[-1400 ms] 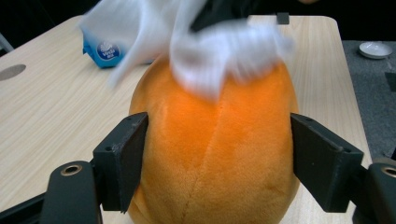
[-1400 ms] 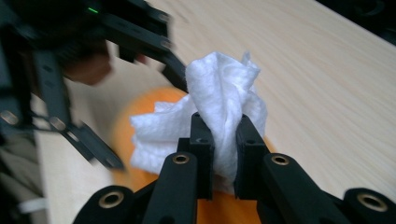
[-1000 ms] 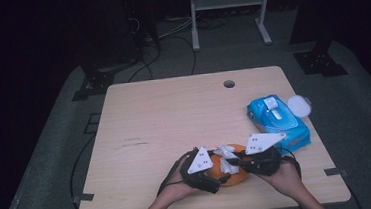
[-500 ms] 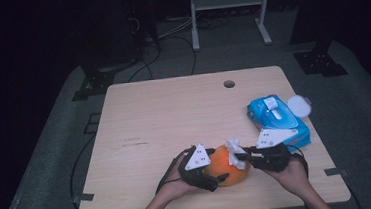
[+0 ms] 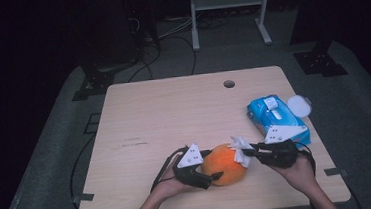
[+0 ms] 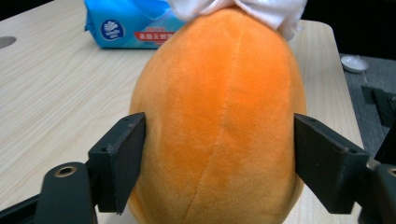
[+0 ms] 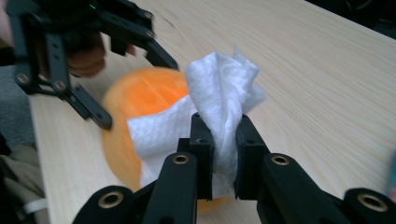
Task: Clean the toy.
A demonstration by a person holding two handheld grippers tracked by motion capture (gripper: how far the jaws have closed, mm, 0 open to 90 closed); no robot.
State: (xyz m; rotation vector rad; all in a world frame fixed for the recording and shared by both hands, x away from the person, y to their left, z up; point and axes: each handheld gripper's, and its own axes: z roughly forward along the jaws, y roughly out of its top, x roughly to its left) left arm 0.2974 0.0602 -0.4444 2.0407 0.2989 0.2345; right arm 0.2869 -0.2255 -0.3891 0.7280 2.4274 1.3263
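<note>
Orange plush (image 6: 219,126) between left hand-held gripper (image 6: 219,168) jaws

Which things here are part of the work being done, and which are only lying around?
In use:
- round orange plush toy, between the left claw jaws
- crumpled white tissue, pinched by the right claw

Lying about:
- blue plastic wipes pack
- small white round lid
</note>
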